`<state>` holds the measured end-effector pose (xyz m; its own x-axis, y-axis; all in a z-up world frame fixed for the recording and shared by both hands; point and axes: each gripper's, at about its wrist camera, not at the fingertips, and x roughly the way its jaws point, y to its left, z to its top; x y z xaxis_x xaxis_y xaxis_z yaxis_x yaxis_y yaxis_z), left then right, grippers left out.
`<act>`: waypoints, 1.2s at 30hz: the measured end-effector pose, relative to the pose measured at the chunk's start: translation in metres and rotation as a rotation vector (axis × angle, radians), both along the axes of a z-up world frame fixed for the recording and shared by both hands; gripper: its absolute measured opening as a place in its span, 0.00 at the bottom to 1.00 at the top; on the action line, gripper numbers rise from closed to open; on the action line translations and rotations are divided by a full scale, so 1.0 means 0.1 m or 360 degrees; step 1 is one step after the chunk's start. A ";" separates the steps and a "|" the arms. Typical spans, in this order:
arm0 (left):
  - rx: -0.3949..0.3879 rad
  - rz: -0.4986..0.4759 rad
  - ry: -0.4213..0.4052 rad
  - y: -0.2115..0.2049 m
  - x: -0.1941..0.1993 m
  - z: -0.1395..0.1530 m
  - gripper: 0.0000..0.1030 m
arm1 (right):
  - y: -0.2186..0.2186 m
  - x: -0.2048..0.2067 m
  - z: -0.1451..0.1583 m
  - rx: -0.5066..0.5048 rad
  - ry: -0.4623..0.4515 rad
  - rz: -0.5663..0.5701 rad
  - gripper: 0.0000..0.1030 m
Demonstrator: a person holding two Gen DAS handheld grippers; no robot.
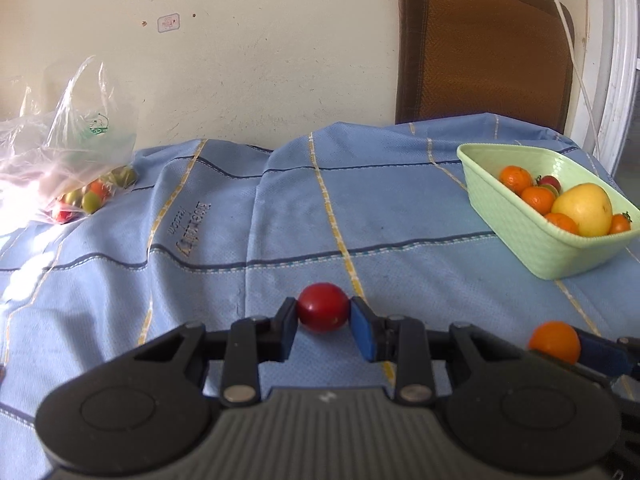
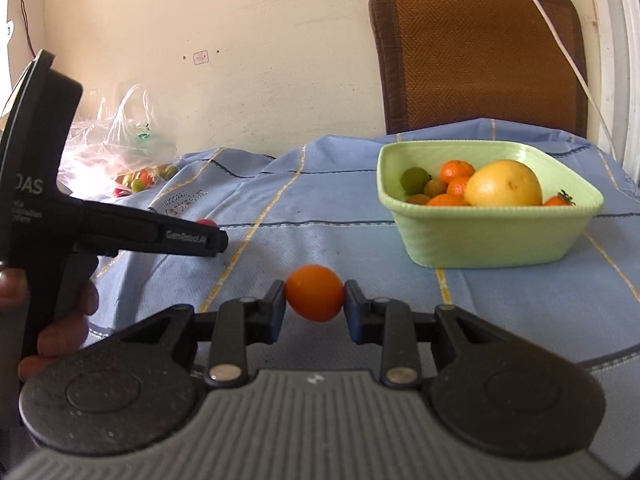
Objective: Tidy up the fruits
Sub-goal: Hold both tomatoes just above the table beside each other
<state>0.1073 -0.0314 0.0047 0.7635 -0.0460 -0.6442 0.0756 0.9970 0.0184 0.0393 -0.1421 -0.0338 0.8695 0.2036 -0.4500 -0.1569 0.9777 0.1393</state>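
Note:
My left gripper is shut on a small red tomato and holds it above the blue tablecloth. My right gripper is shut on a small orange fruit, also seen at the right edge of the left wrist view. A light green basket stands at the right and holds several oranges, a large yellow fruit, green fruits and small tomatoes. It also shows in the left wrist view. The left gripper's body shows at the left of the right wrist view, with a bit of the red tomato behind its tip.
A clear plastic bag with several small red and green fruits lies at the far left by the wall. A brown chair back stands behind the table. A white cable hangs across it. The blue tablecloth is wrinkled.

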 end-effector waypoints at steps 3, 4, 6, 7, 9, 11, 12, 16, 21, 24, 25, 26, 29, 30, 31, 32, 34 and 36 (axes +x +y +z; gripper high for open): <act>0.0008 0.0011 0.0006 -0.05 -0.10 -0.02 0.28 | -0.07 -0.07 -0.01 0.0042 0.0000 -0.0025 0.33; 0.0010 0.0018 0.0003 -0.06 -0.12 -0.02 0.28 | -0.09 -0.09 -0.02 0.0055 0.0002 -0.0032 0.33; 0.0019 0.0028 -0.0003 -0.06 -0.14 -0.03 0.28 | -0.12 -0.11 -0.03 0.0080 0.0006 -0.0043 0.33; 0.0021 0.0031 -0.0004 -0.06 -0.15 -0.03 0.28 | -0.13 -0.12 -0.03 0.0091 0.0008 -0.0046 0.33; 0.0026 0.0035 -0.0008 -0.07 -0.16 -0.03 0.28 | -0.14 -0.12 -0.03 0.0103 0.0014 -0.0045 0.33; 0.0034 0.0044 -0.0019 -0.08 -0.17 -0.05 0.30 | -0.13 -0.11 -0.04 0.0099 0.0021 -0.0040 0.33; 0.0044 0.0046 -0.0032 -0.08 -0.18 -0.06 0.30 | -0.13 -0.09 -0.04 0.0096 0.0025 -0.0036 0.33; 0.0114 0.0046 -0.0090 -0.15 -0.22 -0.09 0.30 | -0.14 -0.09 -0.04 0.0097 0.0039 -0.0030 0.33; 0.0086 0.0050 -0.0085 -0.11 -0.21 -0.09 0.32 | -0.13 -0.09 -0.04 0.0089 0.0043 -0.0028 0.34; 0.0095 0.0056 -0.0088 -0.11 -0.21 -0.09 0.34 | -0.13 -0.09 -0.04 0.0088 0.0044 -0.0027 0.34; 0.0097 0.0060 -0.0088 -0.10 -0.21 -0.09 0.36 | -0.13 -0.09 -0.04 0.0087 0.0044 -0.0028 0.34; 0.0096 0.0064 -0.0088 -0.10 -0.22 -0.09 0.38 | -0.13 -0.09 -0.04 0.0087 0.0043 -0.0026 0.34; 0.0090 0.0071 -0.0086 -0.09 -0.22 -0.09 0.41 | -0.14 -0.08 -0.04 0.0083 0.0044 -0.0028 0.34; 0.0092 0.0075 -0.0086 -0.09 -0.22 -0.09 0.43 | -0.13 -0.08 -0.04 0.0082 0.0044 -0.0029 0.34; 0.0092 0.0079 -0.0085 -0.09 -0.23 -0.09 0.45 | -0.14 -0.08 -0.04 0.0081 0.0044 -0.0030 0.34; 0.0091 0.0080 -0.0084 -0.09 -0.23 -0.09 0.46 | -0.14 -0.08 -0.04 0.0080 0.0044 -0.0031 0.34; 0.0082 0.0076 -0.0083 -0.08 -0.23 -0.09 0.47 | -0.14 -0.08 -0.04 0.0077 0.0044 -0.0032 0.34; 0.0075 0.0075 -0.0081 -0.07 -0.23 -0.08 0.49 | -0.14 -0.08 -0.04 0.0075 0.0045 -0.0035 0.34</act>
